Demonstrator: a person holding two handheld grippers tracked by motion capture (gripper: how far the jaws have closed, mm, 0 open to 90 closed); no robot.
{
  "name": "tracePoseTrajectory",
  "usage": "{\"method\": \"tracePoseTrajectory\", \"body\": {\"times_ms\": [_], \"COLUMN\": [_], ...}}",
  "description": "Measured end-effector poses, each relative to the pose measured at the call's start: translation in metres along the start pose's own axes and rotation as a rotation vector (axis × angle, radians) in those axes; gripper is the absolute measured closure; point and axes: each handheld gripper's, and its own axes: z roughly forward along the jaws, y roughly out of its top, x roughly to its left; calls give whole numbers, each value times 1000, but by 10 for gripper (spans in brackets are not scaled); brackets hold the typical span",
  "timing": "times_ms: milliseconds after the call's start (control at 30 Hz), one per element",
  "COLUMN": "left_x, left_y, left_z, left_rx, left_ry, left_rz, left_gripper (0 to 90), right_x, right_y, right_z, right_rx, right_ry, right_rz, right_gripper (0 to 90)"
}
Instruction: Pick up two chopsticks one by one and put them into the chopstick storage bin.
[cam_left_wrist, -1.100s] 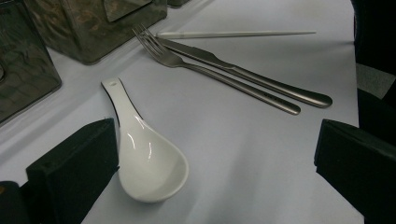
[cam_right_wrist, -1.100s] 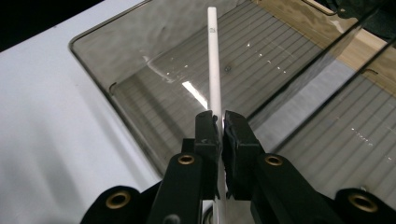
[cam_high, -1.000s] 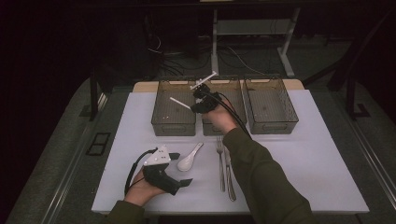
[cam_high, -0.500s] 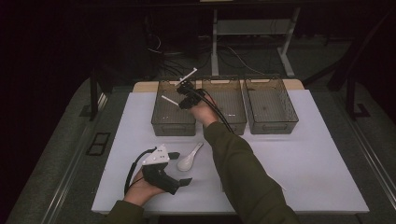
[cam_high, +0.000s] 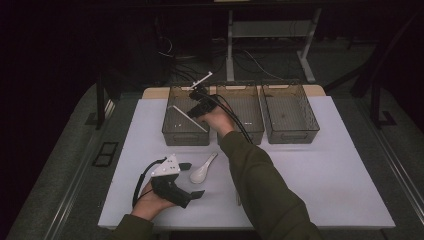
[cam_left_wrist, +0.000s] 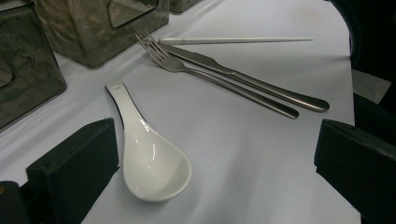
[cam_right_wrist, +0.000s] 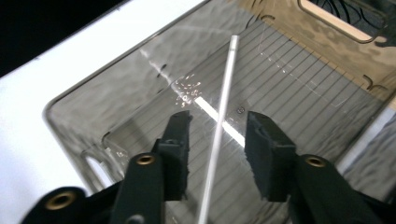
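Note:
My right gripper (cam_high: 199, 104) hovers over the left bin (cam_high: 175, 134), jaws open. A white chopstick (cam_high: 187, 118) lies slanted inside that bin. In the right gripper view the chopstick (cam_right_wrist: 229, 65) runs through the gap of the right gripper (cam_right_wrist: 217, 123) with space on both sides. My left gripper (cam_high: 192, 180) rests open on the white mat beside a white ceramic spoon (cam_high: 202, 170). In the left gripper view the spoon (cam_left_wrist: 152, 161) lies just ahead of the wide-open jaws, with a fork (cam_left_wrist: 219, 77), a knife (cam_left_wrist: 252, 81) and a second white chopstick (cam_left_wrist: 233, 40) beyond it.
Three clear mesh bins stand in a row at the back of the mat: left, middle (cam_high: 252, 134) and right (cam_high: 290, 135). The person's right forearm (cam_high: 250, 170) crosses the mat's centre. The mat's right half (cam_high: 330, 175) is bare.
The right gripper carried the chopstick leftward from above the middle bin to the left bin. The chopstick now sits lower, inside the bin. The left gripper stayed still.

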Motion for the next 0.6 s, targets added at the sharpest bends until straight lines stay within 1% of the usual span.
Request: {"method": "tracePoseTrajectory", "body": {"times_ms": [67,167,267,300,367,533,600], "left_x": [0,-1,-1,0,-1,0,-1], "left_y": [0,0,0,0,0,0,0], "left_z": [0,1,1,1,0,0,0], "left_rx": [2,8,12,12,14,22,24], "left_ry": [1,2,2,4,4,10,10], "left_rz": [-1,4,8,12,1,11,10], "left_gripper": [0,0,0,0,0,0,0], "right_x": [-2,-4,-7,-8,-11,-18,-22], "right_y": [-3,-8,-17,-20,-28,-48,-57], "right_z": [-8,-22,-36,-41,-50,-72,-80], "right_rx": [-21,-37,-61,-67,-82,-102,-114], "right_ry": [19,40,59,62,72,81,88], "right_rz": [-2,5,-1,-6,-12,-35,-36], "right_gripper": [537,474,427,420,405,377,374]}}
